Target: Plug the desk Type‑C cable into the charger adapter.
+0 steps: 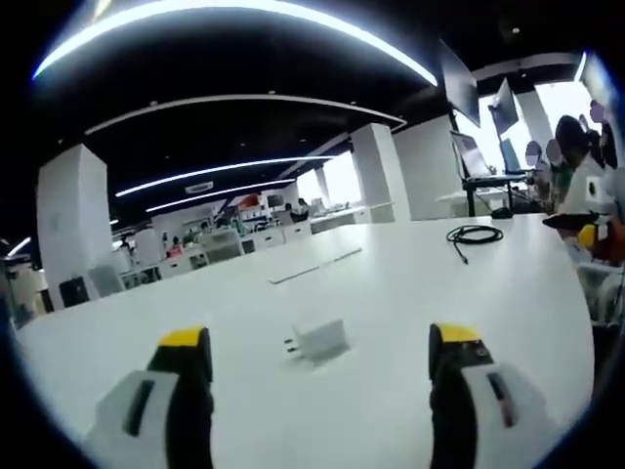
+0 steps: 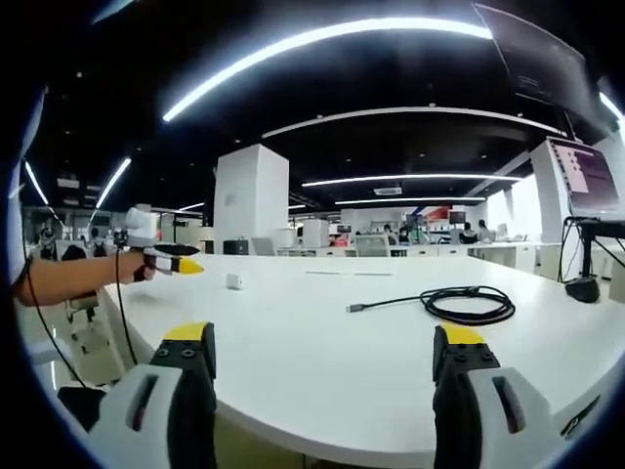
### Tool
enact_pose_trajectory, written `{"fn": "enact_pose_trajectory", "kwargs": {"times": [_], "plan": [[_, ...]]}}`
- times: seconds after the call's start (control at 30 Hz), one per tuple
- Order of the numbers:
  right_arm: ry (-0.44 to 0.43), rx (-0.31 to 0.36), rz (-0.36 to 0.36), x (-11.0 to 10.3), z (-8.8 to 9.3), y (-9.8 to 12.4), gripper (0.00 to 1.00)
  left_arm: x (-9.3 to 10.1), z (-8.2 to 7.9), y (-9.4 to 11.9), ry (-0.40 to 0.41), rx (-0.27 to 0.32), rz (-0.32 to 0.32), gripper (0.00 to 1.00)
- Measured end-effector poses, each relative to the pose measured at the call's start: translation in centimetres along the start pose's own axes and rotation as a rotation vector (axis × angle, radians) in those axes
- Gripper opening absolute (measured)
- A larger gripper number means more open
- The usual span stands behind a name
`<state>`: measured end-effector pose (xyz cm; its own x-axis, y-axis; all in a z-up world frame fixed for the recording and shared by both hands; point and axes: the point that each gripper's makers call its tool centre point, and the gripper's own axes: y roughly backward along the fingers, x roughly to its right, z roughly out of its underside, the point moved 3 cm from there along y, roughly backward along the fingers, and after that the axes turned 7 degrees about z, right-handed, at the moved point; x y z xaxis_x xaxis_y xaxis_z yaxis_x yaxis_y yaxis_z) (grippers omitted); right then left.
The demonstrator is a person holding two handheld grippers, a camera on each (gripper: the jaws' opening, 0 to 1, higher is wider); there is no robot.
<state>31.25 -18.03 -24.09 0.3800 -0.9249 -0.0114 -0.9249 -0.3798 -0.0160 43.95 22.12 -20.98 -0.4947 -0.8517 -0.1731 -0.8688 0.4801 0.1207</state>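
A white charger adapter (image 1: 318, 341) lies on the white table (image 1: 391, 293), prongs pointing left, just ahead of my left gripper (image 1: 322, 354), whose jaws stand wide open on either side of it. The black Type-C cable (image 1: 473, 235) lies coiled at the far right of the table. In the right gripper view the cable coil (image 2: 469, 303) rests ahead and to the right, its plug end (image 2: 355, 309) stretched out to the left. My right gripper (image 2: 324, 350) is open, empty, near the table edge. The adapter (image 2: 234, 281) and the left gripper (image 2: 171, 258), held by a hand, appear far left.
A monitor on a stand (image 2: 584, 195) sits at the right edge of the table. A thin flat strip (image 1: 314, 267) lies farther back on the table. People (image 1: 576, 156) stand at the right. Desks and chairs (image 1: 215, 244) fill the office behind.
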Motion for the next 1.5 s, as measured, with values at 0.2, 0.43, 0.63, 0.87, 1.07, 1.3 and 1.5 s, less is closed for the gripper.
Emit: {"fn": "enact_pose_trajectory", "kwargs": {"times": [0.2, 0.43, 0.63, 0.87, 1.07, 1.3, 1.5], "plan": [[-0.001, 0.001, 0.001, 0.1, 0.0, 0.0, 0.94, -0.4, 0.1, -0.5, -0.005, -0.014, 0.004, 0.96], [-0.001, -0.001, 0.005, 0.3, 0.1, 0.0, 0.94, -1.2, 0.6, -1.6, -0.023, -0.045, 0.019, 1.0], [-0.002, -0.004, 0.009, 0.4, 0.2, 0.0, 0.94, -1.8, 1.2, -2.0, -0.001, -0.077, 0.018, 1.0], [-0.002, -0.004, 0.01, 0.5, 0.2, 0.0, 0.94, -2.3, 1.8, -2.5, -0.01, -0.108, 0.013, 1.0], [0.006, -0.002, 0.013, 0.6, 0.1, 0.1, 0.94, -2.3, 2.2, -2.9, 0.004, -0.126, 0.023, 1.0], [0.01, 0.011, 0.018, 0.8, -0.5, 0.2, 0.94, -1.8, 1.7, -3.6, -0.023, -0.134, 0.048, 1.0], [0.009, 0.022, 0.021, 0.9, -1.0, 0.3, 0.94, -1.8, 1.1, -4.4, -0.041, -0.126, 0.065, 1.0]]}}
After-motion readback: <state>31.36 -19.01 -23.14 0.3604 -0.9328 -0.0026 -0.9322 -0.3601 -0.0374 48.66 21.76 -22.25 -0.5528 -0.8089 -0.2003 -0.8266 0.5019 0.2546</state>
